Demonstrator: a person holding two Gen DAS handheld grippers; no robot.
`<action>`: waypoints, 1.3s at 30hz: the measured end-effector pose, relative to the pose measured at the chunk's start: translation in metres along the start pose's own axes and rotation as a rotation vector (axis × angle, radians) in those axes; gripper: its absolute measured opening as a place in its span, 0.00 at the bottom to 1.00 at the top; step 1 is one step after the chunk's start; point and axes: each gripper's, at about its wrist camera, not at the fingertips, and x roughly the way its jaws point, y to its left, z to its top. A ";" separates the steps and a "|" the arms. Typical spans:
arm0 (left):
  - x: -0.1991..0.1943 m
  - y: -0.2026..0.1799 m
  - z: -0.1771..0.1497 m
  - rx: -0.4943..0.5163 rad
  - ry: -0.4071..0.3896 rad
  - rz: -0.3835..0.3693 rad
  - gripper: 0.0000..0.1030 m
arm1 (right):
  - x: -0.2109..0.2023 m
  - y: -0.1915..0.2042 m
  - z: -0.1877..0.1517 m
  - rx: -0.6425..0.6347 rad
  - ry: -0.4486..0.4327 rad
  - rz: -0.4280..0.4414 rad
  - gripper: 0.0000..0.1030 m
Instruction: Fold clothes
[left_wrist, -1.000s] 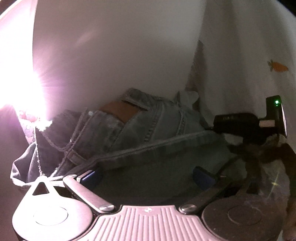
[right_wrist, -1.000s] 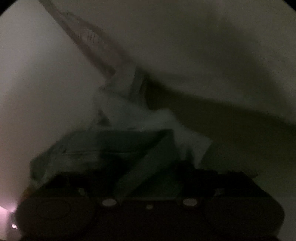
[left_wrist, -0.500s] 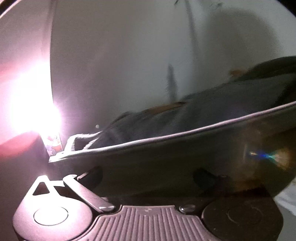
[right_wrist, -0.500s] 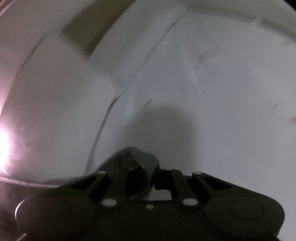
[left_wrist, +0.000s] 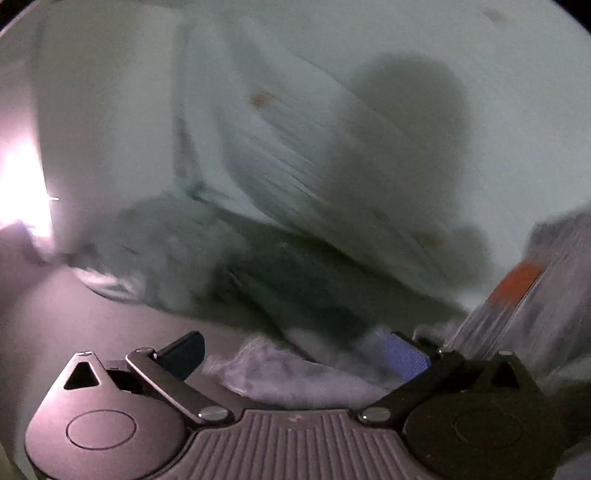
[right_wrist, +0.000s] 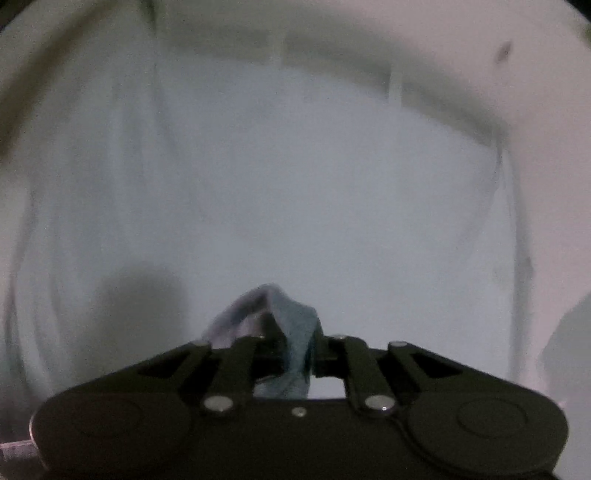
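Note:
The denim jeans (left_wrist: 303, 291) lie blurred across the left wrist view, with their brown leather patch (left_wrist: 517, 280) at the right. My left gripper (left_wrist: 295, 354) is open; its blue-padded fingers (left_wrist: 406, 356) stand wide apart, with pale denim lying loosely between them. In the right wrist view my right gripper (right_wrist: 295, 347) is shut on a bunched fold of the jeans (right_wrist: 291, 317), which sticks up between the black fingers. The rest of the jeans is hidden in that view.
A white sheet (right_wrist: 295, 177) with small printed motifs (left_wrist: 262, 98) covers the surface under both grippers. A bright light glare (left_wrist: 22, 184) fills the left edge of the left wrist view. Shadows fall on the sheet.
The left gripper has let go of the jeans' edge and opened, and its view has swung quickly. The right gripper has closed on a fold of denim and lifted it over the sheet.

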 end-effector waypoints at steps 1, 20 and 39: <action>-0.013 -0.018 -0.020 0.034 0.026 -0.019 1.00 | 0.011 -0.004 -0.033 -0.080 0.154 0.019 0.36; -0.008 -0.102 -0.078 0.312 0.133 -0.079 1.00 | 0.105 0.079 -0.126 -0.136 0.421 0.523 0.79; 0.134 -0.016 -0.031 0.022 0.239 0.008 1.00 | 0.384 -0.060 -0.031 -0.077 0.490 -0.173 0.33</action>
